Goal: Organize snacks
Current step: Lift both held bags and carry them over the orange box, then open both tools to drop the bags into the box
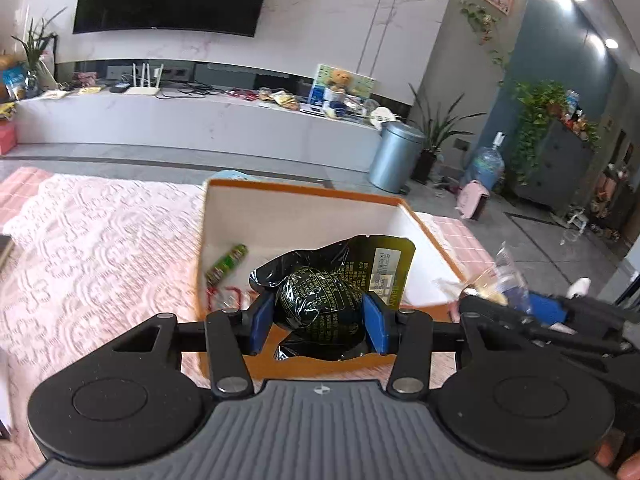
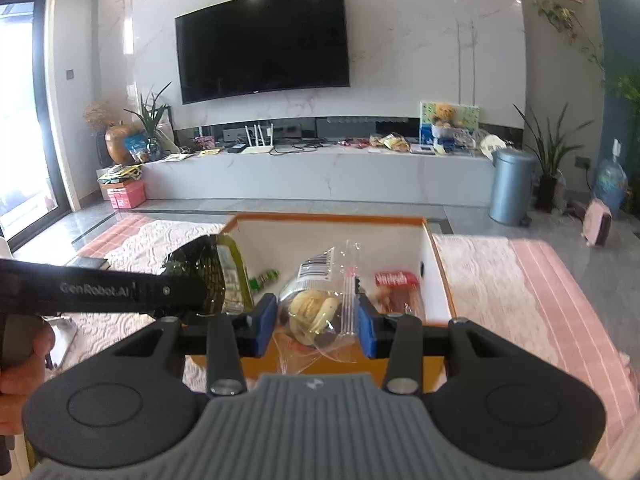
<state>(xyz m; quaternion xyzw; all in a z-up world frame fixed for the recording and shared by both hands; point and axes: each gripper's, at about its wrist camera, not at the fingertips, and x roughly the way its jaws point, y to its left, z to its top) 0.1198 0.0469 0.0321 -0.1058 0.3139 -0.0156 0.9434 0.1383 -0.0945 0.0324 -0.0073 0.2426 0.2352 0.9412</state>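
Note:
An orange box (image 1: 304,190) with a white inside stands on the pink cloth. My left gripper (image 1: 319,322) is shut on a black snack packet (image 1: 320,300) and holds it over the box's near edge. A green candy (image 1: 227,265) and a red-printed wrapper (image 1: 224,296) lie inside the box. My right gripper (image 2: 317,330) is shut on a clear bag of biscuits (image 2: 316,308) above the same box (image 2: 332,219), where a red packet (image 2: 396,280) lies. The left gripper and its black packet (image 2: 208,276) show at left in the right wrist view. The right gripper (image 1: 516,304) shows at right in the left wrist view.
The table carries a pink embossed cloth (image 1: 100,240). A dark book (image 2: 90,263) lies on it at left. Beyond are a grey floor, a white TV bench (image 2: 320,176), a metal bin (image 2: 512,186) and potted plants.

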